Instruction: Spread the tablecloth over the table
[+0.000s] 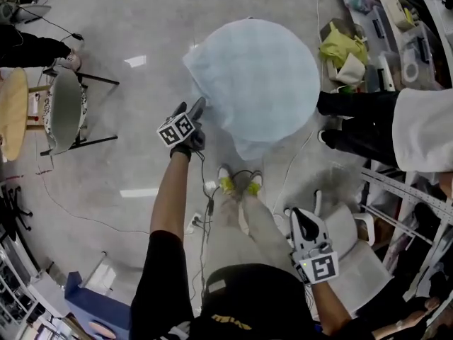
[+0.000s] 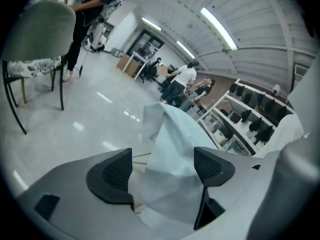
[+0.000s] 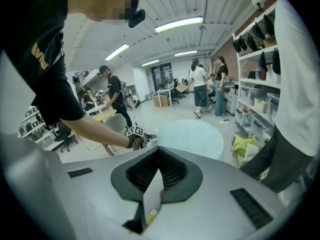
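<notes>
A light blue tablecloth [image 1: 258, 76] lies over the round table, with its left edge bunched and lifted. My left gripper [image 1: 197, 110] is at that bunched edge. In the left gripper view its jaws stand wide open [image 2: 164, 166], and a fold of the tablecloth [image 2: 172, 154] hangs loose between the pads without being pressed. My right gripper [image 1: 301, 222] is held low by my right side, well short of the table. Its jaws are shut with nothing in them [image 3: 159, 154]. The right gripper view also shows the covered table [image 3: 192, 136] and my left gripper [image 3: 146, 138] ahead.
A grey chair [image 1: 64, 108] and a round wooden top [image 1: 13, 112] stand at the left. A person in a white top [image 1: 417, 129] stands right of the table, by shelves and a yellow-green bag [image 1: 340, 44]. Cables [image 1: 205, 211] run across the floor, and a white chair [image 1: 361, 257] is near my right hand.
</notes>
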Motion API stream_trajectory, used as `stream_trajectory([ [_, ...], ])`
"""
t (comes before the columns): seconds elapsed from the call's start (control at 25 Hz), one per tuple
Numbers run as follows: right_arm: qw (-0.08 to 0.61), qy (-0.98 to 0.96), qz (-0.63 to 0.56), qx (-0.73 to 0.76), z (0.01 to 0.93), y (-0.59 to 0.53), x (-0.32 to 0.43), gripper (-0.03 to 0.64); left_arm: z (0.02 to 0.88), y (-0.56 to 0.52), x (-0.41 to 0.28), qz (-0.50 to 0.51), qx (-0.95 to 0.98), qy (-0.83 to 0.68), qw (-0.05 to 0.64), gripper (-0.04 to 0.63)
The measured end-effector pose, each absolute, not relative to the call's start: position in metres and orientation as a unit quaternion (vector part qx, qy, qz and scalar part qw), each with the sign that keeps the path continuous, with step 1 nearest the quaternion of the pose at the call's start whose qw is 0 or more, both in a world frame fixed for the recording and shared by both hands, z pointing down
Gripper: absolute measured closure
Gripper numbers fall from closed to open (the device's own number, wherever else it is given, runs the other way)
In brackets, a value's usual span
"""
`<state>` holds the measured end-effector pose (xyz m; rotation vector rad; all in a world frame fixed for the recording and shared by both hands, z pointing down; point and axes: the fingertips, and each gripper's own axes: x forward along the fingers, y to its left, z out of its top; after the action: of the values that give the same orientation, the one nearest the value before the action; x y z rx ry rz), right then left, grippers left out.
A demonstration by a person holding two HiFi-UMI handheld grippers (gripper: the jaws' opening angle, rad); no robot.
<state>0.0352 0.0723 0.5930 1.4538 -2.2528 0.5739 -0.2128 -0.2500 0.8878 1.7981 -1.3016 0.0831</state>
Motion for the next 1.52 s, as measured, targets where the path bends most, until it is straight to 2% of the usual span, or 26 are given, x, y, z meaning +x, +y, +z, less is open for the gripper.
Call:
stream_trajectory([
  [0.08, 0.206, -0.801, 0.213, 0.520, 0.606, 0.074, 0.035, 0.617, 0.896, -0.255, -0.203, 0.011, 0.732, -0.499, 0.464, 0.219],
  [0.12, 0.208, -0.801, 0.213, 0.520, 0.610, 0.074, 0.035, 0.617, 0.897, -0.255, -0.200, 0.000, 0.735, -0.490, 0.469, 0.310],
  [0.32, 0.202, -0.812, 0.194, 0.512, 0.600, 0.070, 0.026, 0.617, 0.884, -0.239, -0.199, 0.001, 0.744, -0.489, 0.455, 0.563],
  [0.56, 0.188, -0.823, 0.163, 0.511, 0.578, 0.058, 0.007, 0.617, 0.872, -0.205, -0.242, 0.018, 0.696, -0.540, 0.473, 0.566],
  [0.68, 0.168, -0.827, 0.133, 0.520, 0.555, 0.048, 0.005, 0.617, 0.833, -0.167, -0.262, 0.050, 0.698, -0.561, 0.443, 0.566],
  [0.8, 0.140, -0.825, 0.099, 0.538, 0.521, 0.033, 0.017, 0.617, 0.736, -0.129, -0.237, 0.059, 0.751, -0.550, 0.361, 0.568],
  [0.96, 0.109, -0.823, 0.041, 0.556, 0.470, 0.022, 0.030, 0.617, 0.572, -0.072, -0.190, 0.041, 0.815, -0.535, 0.220, 0.577],
  [1.08, 0.087, -0.820, 0.004, 0.566, 0.441, 0.018, 0.030, 0.617, 0.492, -0.045, -0.175, 0.048, 0.833, -0.540, 0.106, 0.577],
  [1.32, 0.050, -0.809, -0.025, 0.585, 0.408, 0.021, 0.044, 0.617, 0.400, -0.011, -0.134, 0.009, 0.848, -0.529, -0.044, 0.577],
  [1.44, 0.046, -0.800, -0.023, 0.598, 0.404, 0.028, 0.054, 0.617, 0.381, -0.005, -0.112, 0.001, 0.860, -0.504, -0.080, 0.578],
  [1.52, 0.055, -0.793, -0.018, 0.607, 0.404, 0.027, 0.056, 0.617, 0.379, -0.006, -0.108, 0.003, 0.865, -0.495, -0.079, 0.578],
])
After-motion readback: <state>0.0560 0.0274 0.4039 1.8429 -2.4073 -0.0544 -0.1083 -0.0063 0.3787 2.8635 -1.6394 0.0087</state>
